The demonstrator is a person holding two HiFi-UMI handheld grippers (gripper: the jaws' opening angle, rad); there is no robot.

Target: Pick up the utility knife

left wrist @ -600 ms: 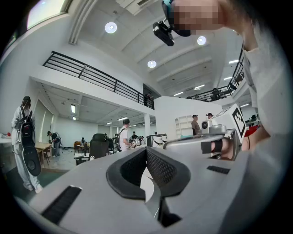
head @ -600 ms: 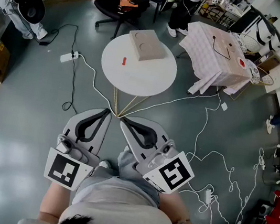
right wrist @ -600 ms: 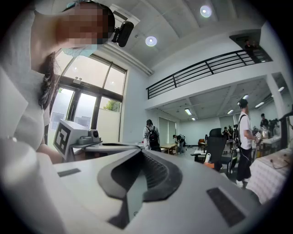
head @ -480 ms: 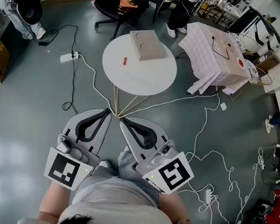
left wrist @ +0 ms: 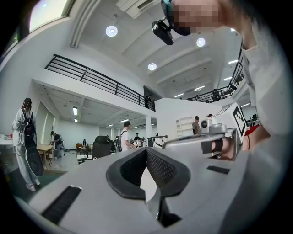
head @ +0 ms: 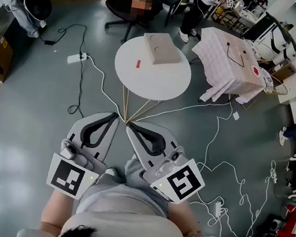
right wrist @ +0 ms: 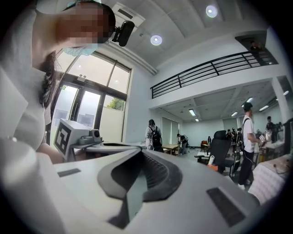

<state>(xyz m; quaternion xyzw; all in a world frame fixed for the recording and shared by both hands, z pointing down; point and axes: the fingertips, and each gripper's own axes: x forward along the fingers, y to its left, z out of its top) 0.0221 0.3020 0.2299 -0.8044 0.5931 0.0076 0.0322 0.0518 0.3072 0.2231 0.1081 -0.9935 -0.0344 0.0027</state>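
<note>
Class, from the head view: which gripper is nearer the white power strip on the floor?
Left. The power strip lies ahead and to the left of the left gripper; the right gripper is on that gripper's other side, farther off.

No legible text, numbers or brand names anywhere, left marker cube carried only a black-and-white square code pattern, right marker cube the same, no letters or digits on either.
</note>
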